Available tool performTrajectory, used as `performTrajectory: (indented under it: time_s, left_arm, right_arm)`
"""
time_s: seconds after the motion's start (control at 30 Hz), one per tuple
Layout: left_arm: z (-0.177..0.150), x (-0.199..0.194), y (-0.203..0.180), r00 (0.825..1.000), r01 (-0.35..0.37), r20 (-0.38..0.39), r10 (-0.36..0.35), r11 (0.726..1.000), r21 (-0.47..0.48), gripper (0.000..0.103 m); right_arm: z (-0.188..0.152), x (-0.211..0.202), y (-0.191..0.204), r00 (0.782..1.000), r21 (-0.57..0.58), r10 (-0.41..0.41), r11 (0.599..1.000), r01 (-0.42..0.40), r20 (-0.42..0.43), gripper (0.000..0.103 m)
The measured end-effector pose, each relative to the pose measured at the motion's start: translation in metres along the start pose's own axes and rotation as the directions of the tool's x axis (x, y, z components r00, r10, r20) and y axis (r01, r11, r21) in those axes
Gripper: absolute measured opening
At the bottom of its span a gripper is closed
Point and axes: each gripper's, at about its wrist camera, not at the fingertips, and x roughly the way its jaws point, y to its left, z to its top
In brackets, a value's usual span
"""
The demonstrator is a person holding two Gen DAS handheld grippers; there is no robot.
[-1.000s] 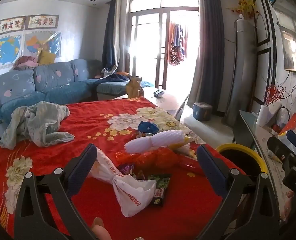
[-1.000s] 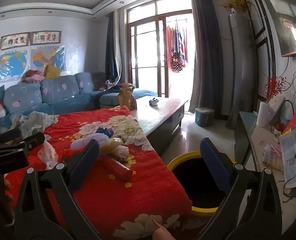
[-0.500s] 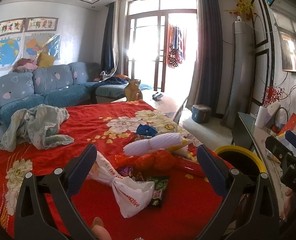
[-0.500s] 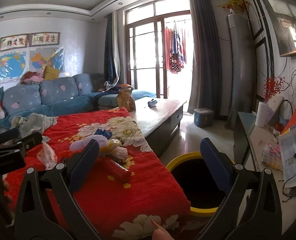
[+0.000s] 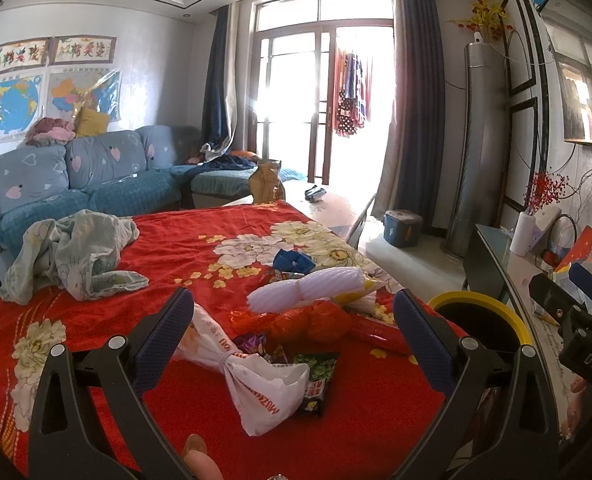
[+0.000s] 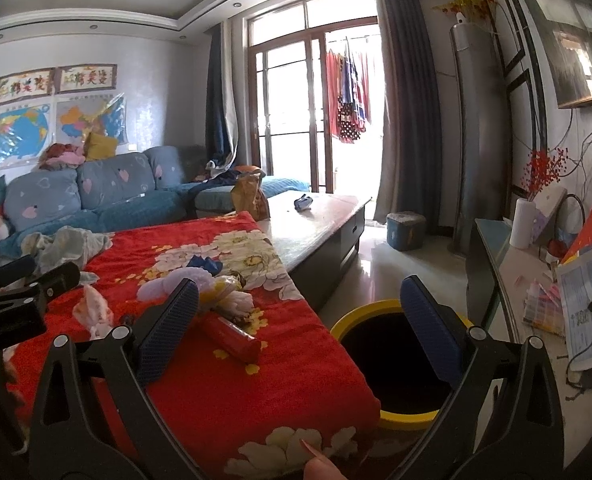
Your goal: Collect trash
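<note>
Both the left hand-held gripper point(image 5: 292, 326) and right hand-held gripper point(image 6: 299, 322) gape empty, the knotted white bag point(image 5: 252, 376) lying lengthwise between the left one's fingers, its loose end toward the camera.

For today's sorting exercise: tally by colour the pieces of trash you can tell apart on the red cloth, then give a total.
White: 2, knotted plastic bag, foam net roll
Red: 2, mesh bag, tube
Blue: 1, wrapper
Green: 1, snack packet
Total: 6

Black frames, blue textured jaws
</note>
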Motion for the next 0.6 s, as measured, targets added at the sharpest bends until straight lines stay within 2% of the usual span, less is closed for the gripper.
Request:
performTrajectory:
  time_s: [0.6]
  left_arm:
    - [-0.0023, 0.0021, 0.0008, 1.000, 0.015, -0.017, -0.015, 1.000, -0.006, 0.097]
  right_arm:
    - [-0.0038, 0.0094, -0.0042, 0.999, 0.013, 0.018, 1.000, -0.018, -0.045, 0.093]
